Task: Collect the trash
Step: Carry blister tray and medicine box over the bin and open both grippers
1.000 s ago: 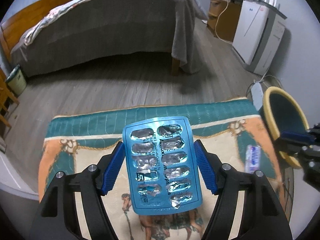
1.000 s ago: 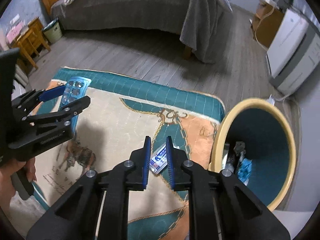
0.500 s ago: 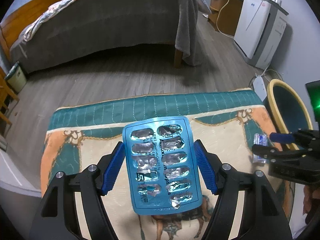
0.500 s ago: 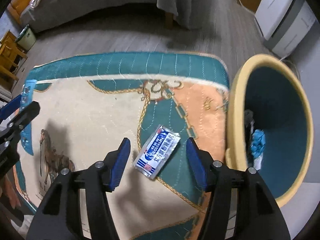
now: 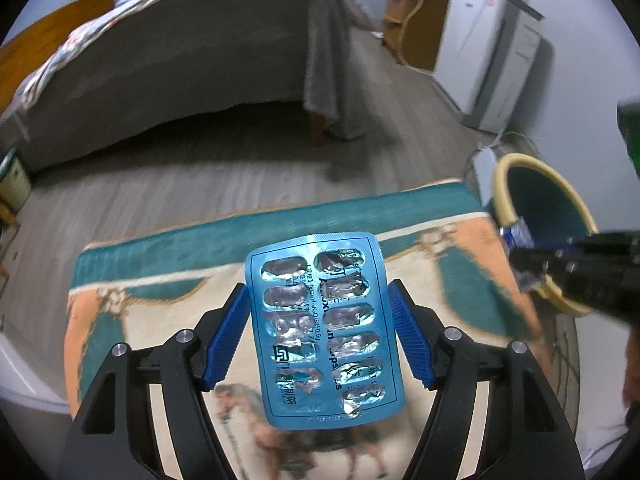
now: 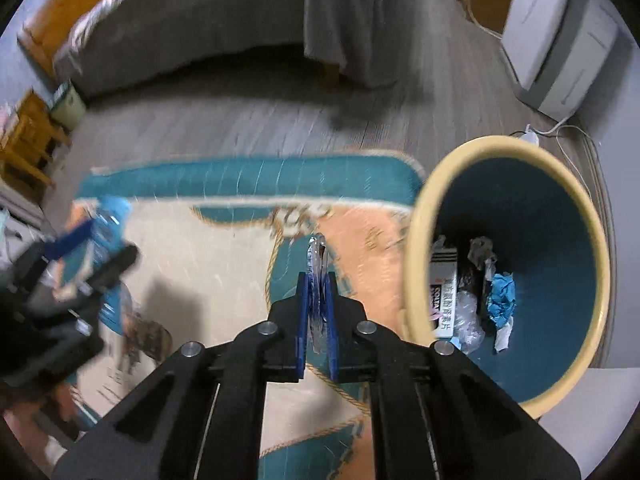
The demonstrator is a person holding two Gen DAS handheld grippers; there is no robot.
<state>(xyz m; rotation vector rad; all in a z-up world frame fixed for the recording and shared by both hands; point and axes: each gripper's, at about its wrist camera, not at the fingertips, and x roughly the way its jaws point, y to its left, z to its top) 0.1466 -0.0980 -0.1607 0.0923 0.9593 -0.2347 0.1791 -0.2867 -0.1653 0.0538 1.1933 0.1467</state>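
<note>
**Blue pads clamp two pieces of trash beside the bin**

Blue-padded, our right gripper (image 6: 317, 312) pinches a small foil sachet (image 6: 318, 264) edge-on, lifted clear of the patterned rug (image 6: 224, 248) and just left of the yellow-rimmed bin (image 6: 420, 232), where it need only swing across to drop. Our left gripper (image 5: 320, 332) presses both sides of an emptied blue blister pack (image 5: 324, 328), held flat and upright so it cannot slip. We judge both pieces are headed for the bin, which already holds wrappers and crumpled paper.
</note>
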